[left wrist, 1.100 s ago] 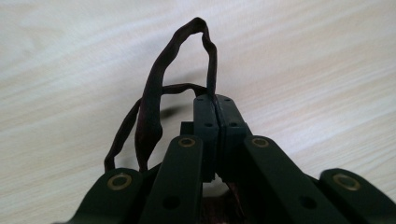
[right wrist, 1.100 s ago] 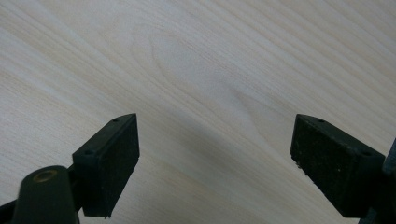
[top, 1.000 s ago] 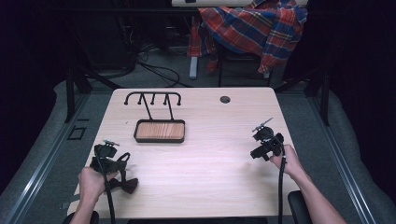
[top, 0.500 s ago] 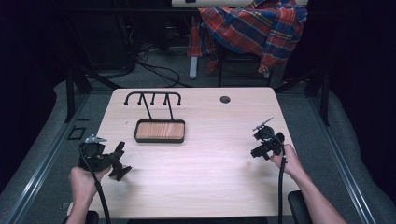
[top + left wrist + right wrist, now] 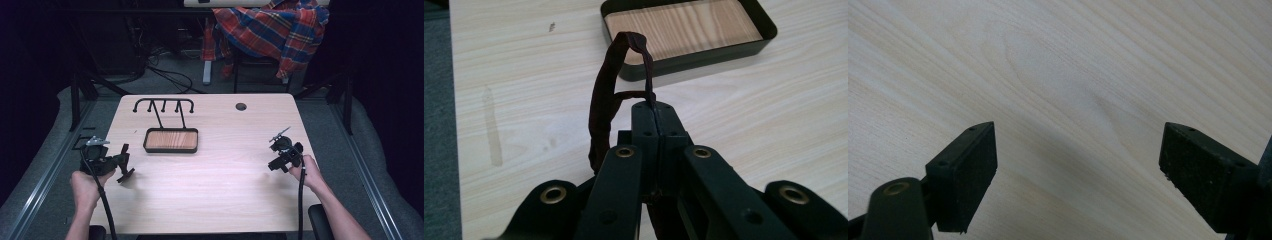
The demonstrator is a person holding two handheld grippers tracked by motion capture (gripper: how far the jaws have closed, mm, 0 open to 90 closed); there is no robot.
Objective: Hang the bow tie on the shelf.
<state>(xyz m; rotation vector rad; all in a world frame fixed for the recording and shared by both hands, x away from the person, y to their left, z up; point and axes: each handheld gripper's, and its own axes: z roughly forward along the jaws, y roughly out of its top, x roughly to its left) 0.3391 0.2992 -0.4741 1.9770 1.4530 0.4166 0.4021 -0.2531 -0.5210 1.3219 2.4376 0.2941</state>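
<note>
Dark maroon looped band (image 5: 606,95), pinched upright above table

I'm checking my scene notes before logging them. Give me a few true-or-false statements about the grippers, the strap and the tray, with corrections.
1. The left gripper is shut on a dark strap. True.
2. The right gripper holds the strap. False: its jaws stand open over bare table.
3. The tray is empty. True.
4. The strap hangs on the rack. False: the left gripper pinches it near the tray.
</note>
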